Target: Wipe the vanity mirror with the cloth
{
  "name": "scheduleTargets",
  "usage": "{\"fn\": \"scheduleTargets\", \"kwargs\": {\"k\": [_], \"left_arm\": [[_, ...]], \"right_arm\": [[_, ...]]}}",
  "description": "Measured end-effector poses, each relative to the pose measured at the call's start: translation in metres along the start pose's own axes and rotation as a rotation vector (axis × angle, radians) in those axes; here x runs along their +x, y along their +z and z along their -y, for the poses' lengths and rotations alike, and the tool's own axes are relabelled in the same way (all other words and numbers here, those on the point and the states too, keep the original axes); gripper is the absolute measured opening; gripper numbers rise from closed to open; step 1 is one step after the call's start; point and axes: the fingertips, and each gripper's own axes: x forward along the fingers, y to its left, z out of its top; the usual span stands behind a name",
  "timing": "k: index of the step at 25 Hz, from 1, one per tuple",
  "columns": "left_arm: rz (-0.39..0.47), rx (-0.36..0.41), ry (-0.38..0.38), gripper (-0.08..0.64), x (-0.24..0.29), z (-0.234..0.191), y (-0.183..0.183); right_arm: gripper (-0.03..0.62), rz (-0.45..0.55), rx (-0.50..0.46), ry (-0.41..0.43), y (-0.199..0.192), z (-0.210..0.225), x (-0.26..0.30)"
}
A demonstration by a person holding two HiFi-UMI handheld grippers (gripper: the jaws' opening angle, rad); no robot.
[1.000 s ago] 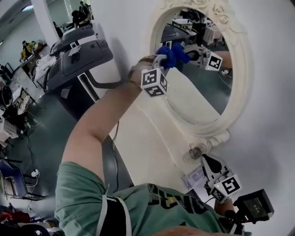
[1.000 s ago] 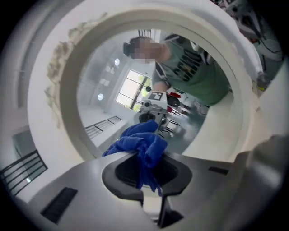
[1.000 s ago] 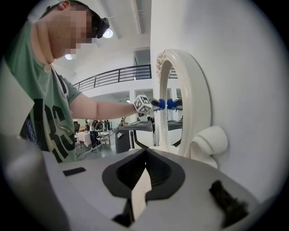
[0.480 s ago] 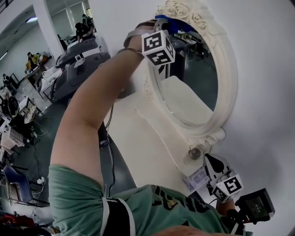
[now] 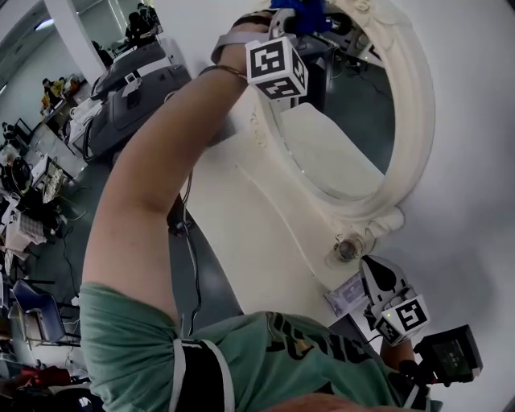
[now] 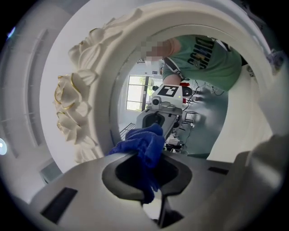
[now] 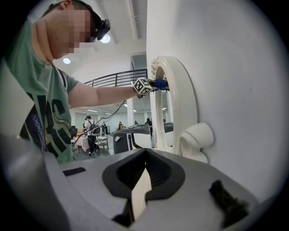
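- Pressing up against the glass, the blue cloth [image 5: 304, 10] sat bunched at the top end of the vanity mirror [image 5: 420, 121], just under the frame's carved crest.
- The left gripper [image 5: 291, 24] had its jaws clamped on the cloth. In the left gripper view a wad stuck out past the tips and a tail hung down in the hollow between them.
- In that same view the gripper's reflection met the real cloth, so the cloth looked to be touching the glass.
- Carved roses [image 6: 72, 108] with gilt edges stood on the frame, just left of the cloth.
- The marker cube [image 5: 276, 68] on the left gripper hung over the frame's near rim, with the person's bare left arm stretched up behind it.
- The mirror was oval with a cream frame. It stood on a white vanity top [image 5: 241, 217] against a white wall, with a small round knob [image 5: 348, 249] at its foot.
- The right gripper [image 5: 372, 278] was held low near the mirror's foot, well apart from the cloth. Its jaws met at the tips and I saw nothing gripped between them.
- A small printed card [image 5: 346, 294] lay just beside the right gripper.
- A grey machine [image 5: 133, 92] stood beyond the vanity top.
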Motion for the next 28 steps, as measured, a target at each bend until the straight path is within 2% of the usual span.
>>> {"fn": "scheduleTargets", "kwargs": {"k": [3, 5, 8, 12, 16, 18, 20, 25, 28], "left_arm": [[-0.014, -0.002, -0.032, 0.063, -0.003, 0.035, -0.017], [-0.031, -0.015, -0.068, 0.063, -0.004, 0.075, -0.029], [-0.066, -0.048, -0.157, 0.063, -0.006, 0.161, -0.05], [-0.13, -0.072, -0.318, 0.063, -0.006, 0.294, -0.093], [-0.178, -0.058, -0.459, 0.063, -0.019, 0.384, -0.108], [-0.189, -0.038, -0.509, 0.063, -0.026, 0.413, -0.108], [-0.197, -0.026, -0.518, 0.063, -0.03, 0.431, -0.109], [-0.189, 0.053, -0.498, 0.063, -0.031, 0.438, -0.111], [-0.204, 0.067, -0.51, 0.061, -0.027, 0.445, -0.115]], "right_arm": [[0.012, -0.011, 0.004, 0.008, 0.005, -0.005, 0.006], [0.012, -0.029, 0.011, 0.012, 0.001, -0.004, 0.008], [0.012, -0.064, 0.025, 0.015, -0.012, 0.001, 0.012], [0.012, -0.095, 0.04, 0.014, -0.03, 0.011, 0.033], [0.012, -0.131, 0.051, 0.007, -0.039, 0.012, 0.032], [0.012, -0.154, 0.051, 0.008, -0.046, 0.013, 0.028], [0.012, -0.17, 0.057, 0.006, -0.052, 0.014, 0.024], [0.012, -0.177, 0.074, -0.005, -0.055, 0.017, 0.021], [0.012, -0.165, 0.067, -0.005, -0.053, 0.017, 0.023]]}}
